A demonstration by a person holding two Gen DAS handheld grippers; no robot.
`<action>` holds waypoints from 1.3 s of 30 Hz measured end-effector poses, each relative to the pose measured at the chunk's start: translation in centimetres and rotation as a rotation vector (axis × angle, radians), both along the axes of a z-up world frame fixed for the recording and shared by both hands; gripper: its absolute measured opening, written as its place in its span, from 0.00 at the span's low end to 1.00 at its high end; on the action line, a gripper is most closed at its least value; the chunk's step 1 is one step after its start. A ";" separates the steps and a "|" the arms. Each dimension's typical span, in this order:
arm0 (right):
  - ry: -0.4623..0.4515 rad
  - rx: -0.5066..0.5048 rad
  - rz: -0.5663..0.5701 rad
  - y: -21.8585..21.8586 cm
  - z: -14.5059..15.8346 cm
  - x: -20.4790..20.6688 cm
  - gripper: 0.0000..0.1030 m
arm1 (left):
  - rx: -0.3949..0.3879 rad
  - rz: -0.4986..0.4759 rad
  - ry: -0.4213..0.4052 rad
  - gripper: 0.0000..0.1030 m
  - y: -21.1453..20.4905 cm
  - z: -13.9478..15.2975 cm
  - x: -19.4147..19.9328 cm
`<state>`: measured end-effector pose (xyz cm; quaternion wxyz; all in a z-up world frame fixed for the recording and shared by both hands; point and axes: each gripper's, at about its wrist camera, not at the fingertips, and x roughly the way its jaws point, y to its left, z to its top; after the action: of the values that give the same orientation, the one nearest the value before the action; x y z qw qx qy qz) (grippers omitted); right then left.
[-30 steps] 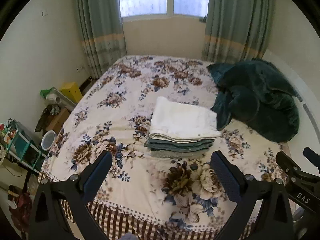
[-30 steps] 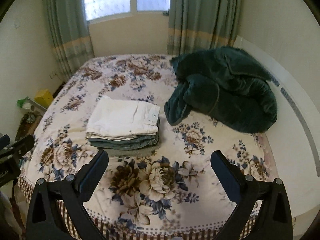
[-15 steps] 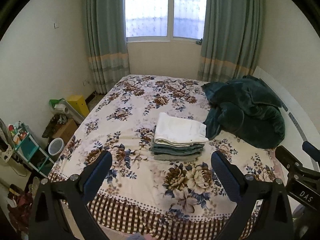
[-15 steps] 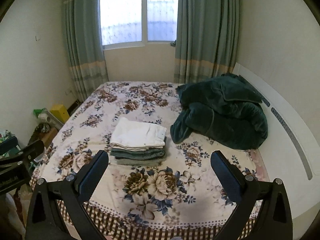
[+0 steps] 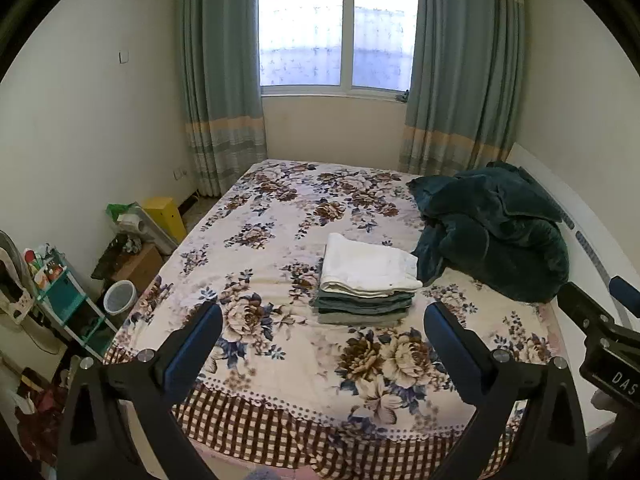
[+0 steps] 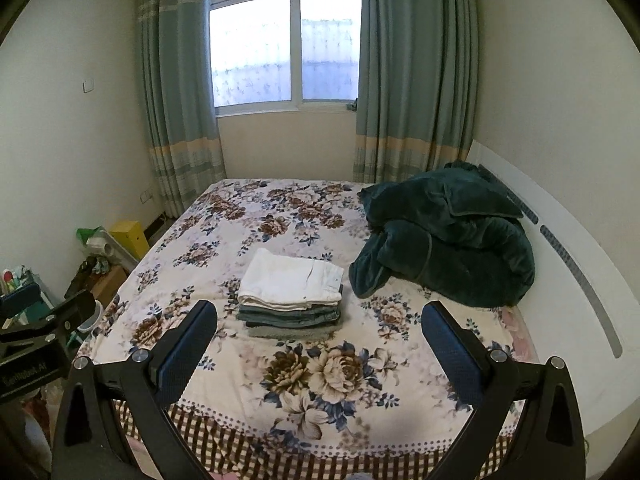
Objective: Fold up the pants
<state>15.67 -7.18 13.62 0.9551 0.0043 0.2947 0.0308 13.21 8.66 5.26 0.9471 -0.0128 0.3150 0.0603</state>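
A stack of folded pants [image 5: 366,286] [image 6: 292,296] rests in the middle of the flowered bed [image 5: 288,216] [image 6: 256,216], white pants [image 5: 370,268] [image 6: 292,278] on top and grey-green and denim ones beneath. My left gripper [image 5: 322,346] is held open, off the near edge of the bed, with nothing between its fingers. In the same way my right gripper [image 6: 320,344] is open and empty, well short of the stack. The right gripper's body [image 5: 600,340] shows at the right edge of the left wrist view.
A dark green blanket [image 5: 492,232] [image 6: 448,236] is heaped on the right of the bed beside the white headboard [image 6: 568,248]. Left of the bed stand a teal shelf [image 5: 64,304], a bin [image 5: 120,298], a yellow box [image 5: 166,216] and clutter. Curtains frame the window [image 5: 334,32].
Both grippers have drawn back and risen away from the bed, so the stack looks smaller and farther and the window has come into view. Both stay open.
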 end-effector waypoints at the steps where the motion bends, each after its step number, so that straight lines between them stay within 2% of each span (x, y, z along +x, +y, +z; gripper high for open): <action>1: 0.000 -0.004 -0.003 0.1 0.0 0.0 1.00 | 0.001 0.000 0.001 1.00 0.0 0.0 0.0; 17: 0.021 0.009 0.022 0.9 -0.8 1.6 1.00 | 0.013 0.001 -0.009 1.00 -0.2 0.4 -0.2; 39: 0.025 0.021 0.023 1.2 -0.8 1.3 1.00 | 0.006 -0.012 -0.009 1.00 -0.2 1.3 -0.1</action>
<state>16.92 -5.96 12.85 0.9508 0.0114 0.3062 0.0450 13.08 8.49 6.55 0.9488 -0.0082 0.3107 0.0556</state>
